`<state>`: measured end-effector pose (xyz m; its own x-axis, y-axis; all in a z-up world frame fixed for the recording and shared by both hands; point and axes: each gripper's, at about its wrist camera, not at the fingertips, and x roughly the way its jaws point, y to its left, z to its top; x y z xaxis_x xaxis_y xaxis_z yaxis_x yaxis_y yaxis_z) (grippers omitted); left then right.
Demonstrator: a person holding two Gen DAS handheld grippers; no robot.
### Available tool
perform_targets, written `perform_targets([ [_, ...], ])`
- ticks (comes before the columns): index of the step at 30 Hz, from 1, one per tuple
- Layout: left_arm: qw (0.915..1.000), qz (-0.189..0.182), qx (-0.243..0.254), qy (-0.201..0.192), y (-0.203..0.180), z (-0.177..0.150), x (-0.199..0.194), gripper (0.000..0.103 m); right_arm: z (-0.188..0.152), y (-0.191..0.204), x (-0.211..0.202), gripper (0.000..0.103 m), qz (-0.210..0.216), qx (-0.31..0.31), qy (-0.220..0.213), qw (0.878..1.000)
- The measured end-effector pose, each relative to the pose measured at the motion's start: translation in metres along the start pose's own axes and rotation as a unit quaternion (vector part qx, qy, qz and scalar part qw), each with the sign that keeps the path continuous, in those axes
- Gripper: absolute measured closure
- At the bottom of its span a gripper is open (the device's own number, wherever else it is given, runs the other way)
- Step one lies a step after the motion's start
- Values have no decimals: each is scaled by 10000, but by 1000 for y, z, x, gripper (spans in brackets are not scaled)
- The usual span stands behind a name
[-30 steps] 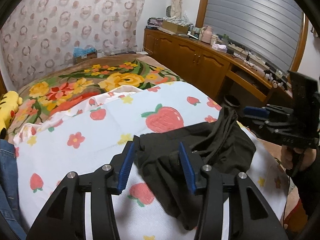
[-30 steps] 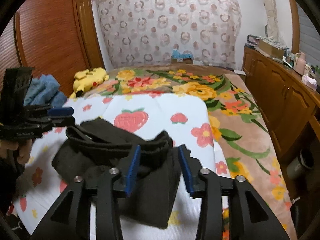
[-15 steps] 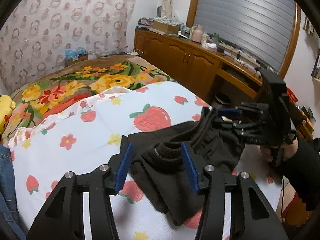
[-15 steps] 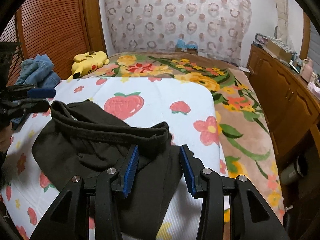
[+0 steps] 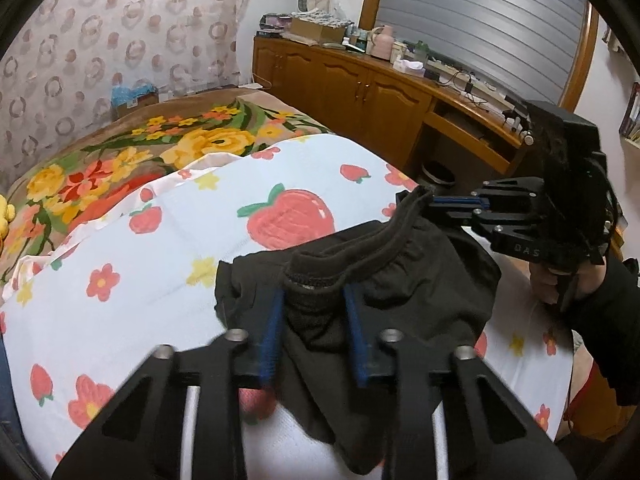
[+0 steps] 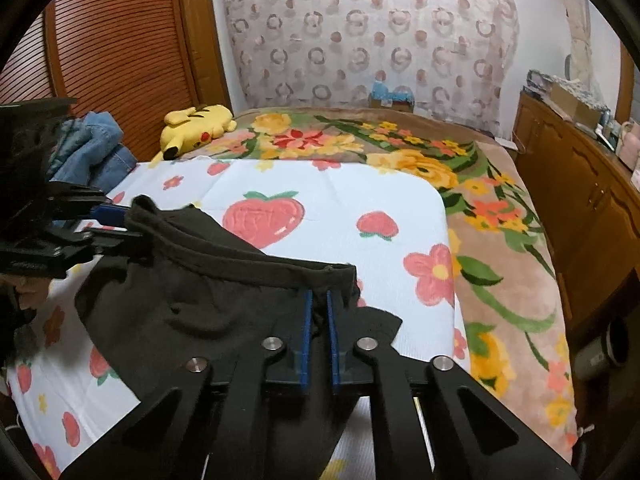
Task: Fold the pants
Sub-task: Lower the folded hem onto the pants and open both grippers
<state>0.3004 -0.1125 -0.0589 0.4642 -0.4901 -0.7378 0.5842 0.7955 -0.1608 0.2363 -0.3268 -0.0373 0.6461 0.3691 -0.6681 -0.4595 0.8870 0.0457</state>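
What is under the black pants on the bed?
Under the black pants lies a white sheet with strawberries and flowers, spread over a flowery blanket. The part of the sheet right beneath the pants is covered, so I cannot see it.

1. A bed point(image 6: 500, 240) fills the room, spread with a brown floral blanket point(image 6: 400, 148) and a white strawberry-print sheet point(image 5: 120, 280).
2. A circle-patterned curtain point(image 6: 360, 32) hangs behind it.
3. A wooden cabinet point(image 5: 360, 92) with a cluttered top runs along one wall beneath a grey shutter point(image 5: 480, 20).
4. A slatted wooden door point(image 6: 112, 48) stands on the other side.
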Motion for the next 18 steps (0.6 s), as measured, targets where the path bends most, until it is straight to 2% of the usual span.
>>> perform_targets([
  [2, 10000, 0, 15, -66, -1, 2, -2, 92, 2, 0, -7, 100, 10, 6, -169, 9999],
  [5, 9993, 100, -113, -345, -1, 9, -12, 92, 4, 2, -14, 100, -75, -19, -359, 9993],
  [7, 9985, 142, -145, -499, -2, 14, -19, 92, 3, 4, -13, 100, -218, -72, -321, 9992],
  [9, 9983, 308, -60, -491, -4, 18, -17, 92, 0, 4, -8, 100, -357, -113, -239, 9990],
  [13, 9985, 413, -96, -343, 2, 17, -8, 92, -2, 2, 0, 100, -472, 38, -91, 9988],
  [15, 9987, 461, -137, -181, 5, 14, -3, 87, -3, 1, 0, 100, -421, 163, -61, 9990],
  [18, 9986, 484, -162, -101, 7, 9, -2, 71, 6, 3, -8, 100, -347, 275, -117, 9990],
])
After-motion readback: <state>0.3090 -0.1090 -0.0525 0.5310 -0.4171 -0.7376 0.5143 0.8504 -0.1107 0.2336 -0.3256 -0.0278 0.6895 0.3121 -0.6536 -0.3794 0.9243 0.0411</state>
